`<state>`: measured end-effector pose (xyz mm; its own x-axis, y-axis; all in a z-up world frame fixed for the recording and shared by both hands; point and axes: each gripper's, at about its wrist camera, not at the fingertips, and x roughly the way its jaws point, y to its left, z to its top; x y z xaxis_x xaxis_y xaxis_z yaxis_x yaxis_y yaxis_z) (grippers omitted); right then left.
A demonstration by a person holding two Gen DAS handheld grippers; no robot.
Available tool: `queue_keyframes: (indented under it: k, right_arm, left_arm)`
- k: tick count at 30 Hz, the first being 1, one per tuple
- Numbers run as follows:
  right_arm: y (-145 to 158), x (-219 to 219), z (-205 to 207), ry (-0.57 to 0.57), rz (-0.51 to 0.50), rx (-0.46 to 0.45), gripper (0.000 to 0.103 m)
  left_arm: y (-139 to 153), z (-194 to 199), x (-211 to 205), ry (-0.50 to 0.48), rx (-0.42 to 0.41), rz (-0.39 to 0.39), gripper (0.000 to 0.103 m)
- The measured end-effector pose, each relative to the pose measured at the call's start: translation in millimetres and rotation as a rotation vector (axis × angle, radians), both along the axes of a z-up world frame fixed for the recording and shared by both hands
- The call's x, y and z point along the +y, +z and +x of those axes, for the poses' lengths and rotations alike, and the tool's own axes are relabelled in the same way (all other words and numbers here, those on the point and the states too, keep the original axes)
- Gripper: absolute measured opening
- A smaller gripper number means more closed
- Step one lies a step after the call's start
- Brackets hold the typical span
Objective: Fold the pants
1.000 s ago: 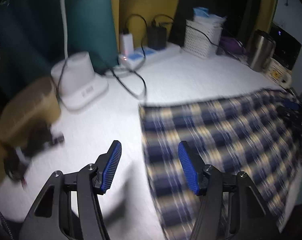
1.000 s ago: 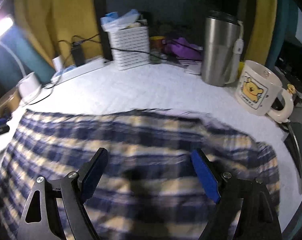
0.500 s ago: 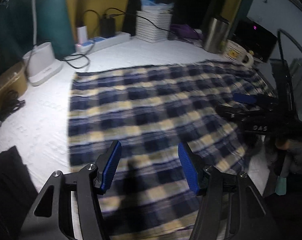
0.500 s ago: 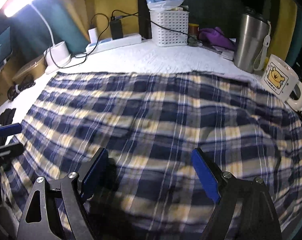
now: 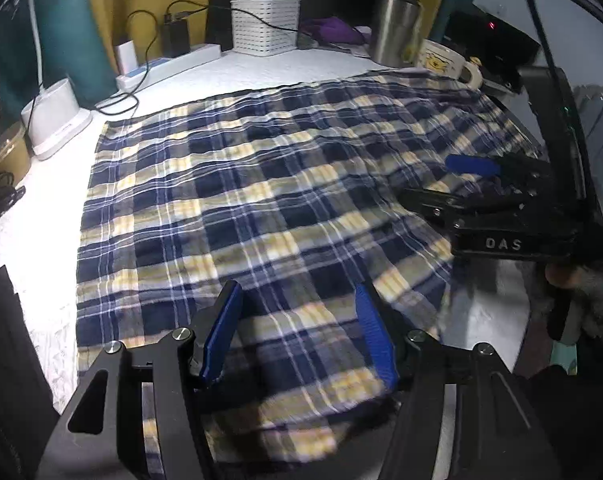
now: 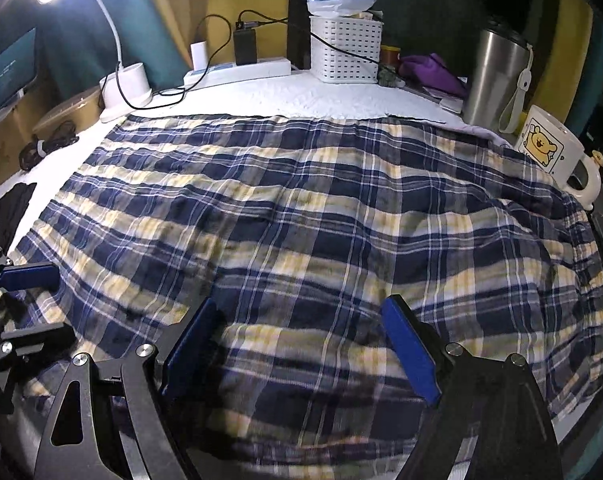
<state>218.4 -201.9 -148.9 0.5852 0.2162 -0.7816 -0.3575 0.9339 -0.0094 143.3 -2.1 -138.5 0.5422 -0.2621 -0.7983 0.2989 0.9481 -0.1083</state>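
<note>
The navy, yellow and white plaid pants [image 5: 261, 184] lie spread across the white table [image 5: 261, 68], their near edge hanging over the front; they also fill the right wrist view [image 6: 321, 220]. My left gripper [image 5: 297, 332] is open and empty, low over the near part of the cloth. My right gripper [image 6: 301, 344] is open and empty over the near edge. The right gripper also shows at the right of the left wrist view [image 5: 453, 184], and the left gripper at the left edge of the right wrist view [image 6: 33, 300].
At the back stand a white basket [image 6: 345, 48], a power strip with chargers [image 6: 237, 70], a white lamp base [image 6: 127, 88], a steel tumbler [image 6: 493, 76] and a cartoon mug [image 6: 549, 152]. A dark cloth [image 5: 1, 340] lies at the left.
Both grippers have pulled back toward the near edge of the table, so more of the spread pants shows. The jaws stayed open and the cloth has not moved.
</note>
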Motion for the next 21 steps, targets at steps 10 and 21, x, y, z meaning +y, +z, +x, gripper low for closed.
queue_keyframes:
  k: [10, 21]
  right_arm:
    - [15.3, -31.1, -23.6, -0.058, 0.030, -0.033, 0.086]
    - [-0.1, -51.8, -27.3, -0.075, 0.016, -0.051, 0.082]
  left_arm:
    - [12.6, -25.4, -32.8, -0.133, -0.048, -0.012, 0.059]
    - [-7.2, -38.0, -50.2, -0.168, -0.082, 0.135, 0.010]
